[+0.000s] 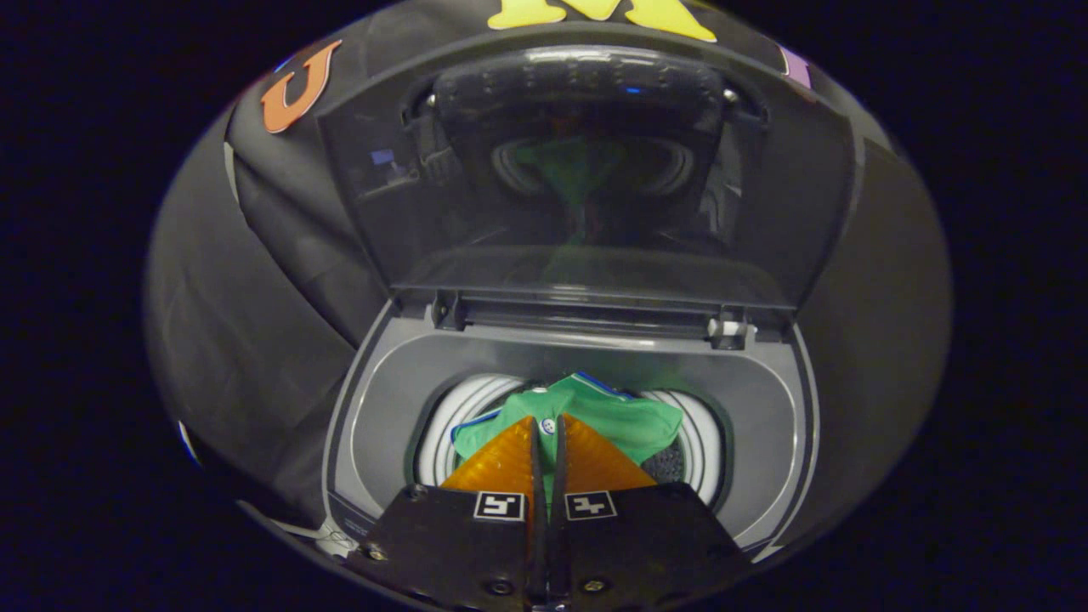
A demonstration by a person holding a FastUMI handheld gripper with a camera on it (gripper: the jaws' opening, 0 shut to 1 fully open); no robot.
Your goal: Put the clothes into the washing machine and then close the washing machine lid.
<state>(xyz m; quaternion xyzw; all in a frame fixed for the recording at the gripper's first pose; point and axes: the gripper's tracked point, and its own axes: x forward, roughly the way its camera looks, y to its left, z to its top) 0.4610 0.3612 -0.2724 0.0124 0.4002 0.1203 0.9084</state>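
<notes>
A green garment [612,416] with a blue-and-white collar trim and a white button hangs bunched over the round drum opening [450,425] of the grey top-loading washing machine [374,399]. My gripper [547,423] is shut on the green garment, both fingertips pinching the cloth near its button, right above the drum. The machine's dark see-through lid [586,178] stands upright behind the opening, hinged at the back, and mirrors the green cloth. Part of the garment is hidden behind my fingers.
Black cloth [255,280] drapes around the machine on the left and right. The lid's two hinges [446,310] sit at the rear rim. A perforated drum wall [667,463] shows to the right of my fingers.
</notes>
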